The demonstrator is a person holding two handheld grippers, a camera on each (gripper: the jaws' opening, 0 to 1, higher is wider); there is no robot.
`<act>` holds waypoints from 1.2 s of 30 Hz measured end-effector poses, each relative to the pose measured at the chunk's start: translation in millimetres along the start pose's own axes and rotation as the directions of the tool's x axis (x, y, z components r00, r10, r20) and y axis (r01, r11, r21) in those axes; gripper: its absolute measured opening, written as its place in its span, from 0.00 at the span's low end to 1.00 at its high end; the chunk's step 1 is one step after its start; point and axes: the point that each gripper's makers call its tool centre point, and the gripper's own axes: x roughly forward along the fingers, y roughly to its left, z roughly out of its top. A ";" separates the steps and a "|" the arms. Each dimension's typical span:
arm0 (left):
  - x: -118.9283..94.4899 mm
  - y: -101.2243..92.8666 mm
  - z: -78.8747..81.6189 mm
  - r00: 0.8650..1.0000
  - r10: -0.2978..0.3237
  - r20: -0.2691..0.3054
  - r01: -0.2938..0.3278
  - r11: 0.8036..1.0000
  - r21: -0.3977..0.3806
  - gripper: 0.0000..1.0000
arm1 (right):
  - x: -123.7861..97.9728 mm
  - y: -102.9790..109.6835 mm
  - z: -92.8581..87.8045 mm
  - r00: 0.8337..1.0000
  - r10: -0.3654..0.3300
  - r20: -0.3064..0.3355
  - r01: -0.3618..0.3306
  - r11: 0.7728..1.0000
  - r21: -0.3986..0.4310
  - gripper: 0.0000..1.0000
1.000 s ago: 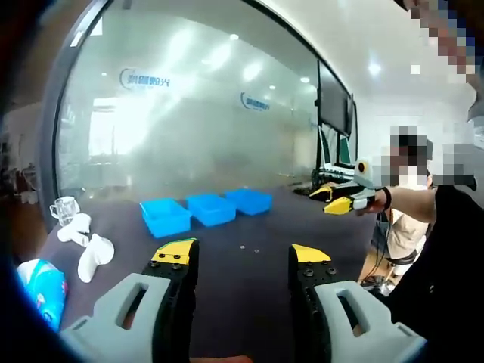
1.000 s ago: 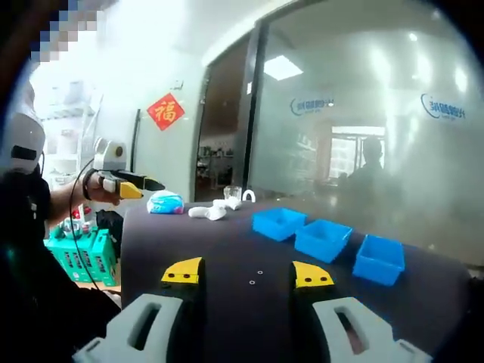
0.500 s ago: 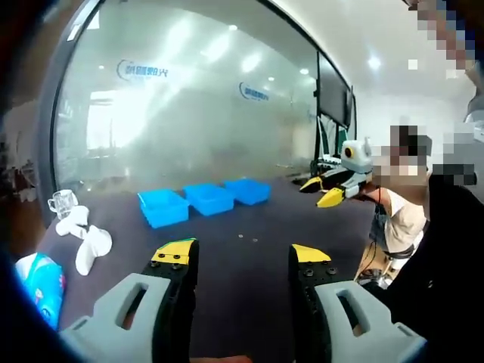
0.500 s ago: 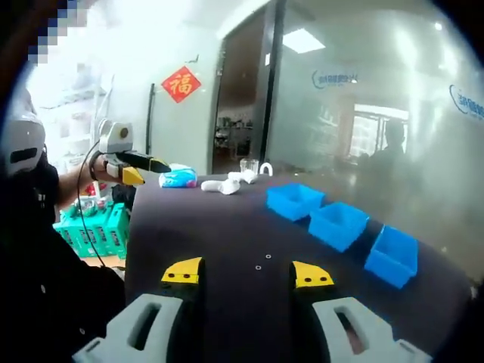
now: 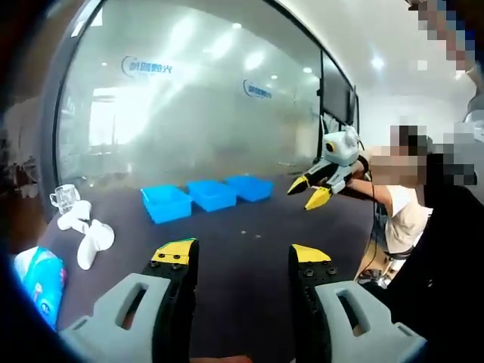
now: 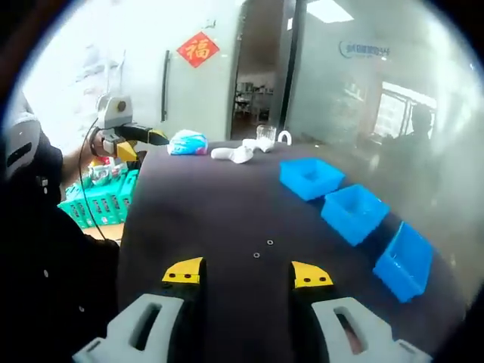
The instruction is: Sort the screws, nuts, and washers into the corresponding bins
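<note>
blue open bins (image 6: 354,213) in a row, tiny silvery washers (image 6: 263,249) on dark table (image 6: 197,219), both grippers' jaws wide

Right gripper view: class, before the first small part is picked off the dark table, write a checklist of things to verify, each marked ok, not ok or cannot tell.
1. Right claw open and empty: ok, jaws apart with nothing between them.
2. Left claw open and empty: ok.
3. Three blue bins within sight in a row on the table: ok.
4. Small parts located: ok, two lie just ahead of the right claw.
5. Type of those parts, screw, nut or washer: cannot tell, too small.
6. Which bin takes which part: cannot tell, no labels visible.
</note>
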 end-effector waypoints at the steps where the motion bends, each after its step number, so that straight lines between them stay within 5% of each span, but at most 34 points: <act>1: -0.3 0.2 0.0 1.000 0.001 0.000 -0.001 1.000 0.000 0.47 | 2.5 -1.0 0.4 1.000 0.005 -0.007 -0.005 1.000 0.002 0.38; 13: -4.8 6.8 -1.8 1.000 0.017 0.011 -0.017 1.000 -0.016 0.47 | 44.7 -2.1 -6.5 0.987 0.064 -0.146 -0.068 0.997 -0.028 0.33; 24: -10.2 10.8 -4.8 0.999 0.032 0.017 -0.032 0.999 -0.029 0.47 | 71.5 7.9 -13.2 0.956 0.104 -0.276 -0.143 0.982 -0.123 0.33; 36: -15.1 12.8 -7.9 0.999 0.042 0.022 -0.042 0.998 -0.040 0.47 | 86.1 4.0 -21.2 0.922 0.128 -0.365 -0.186 0.974 -0.129 0.31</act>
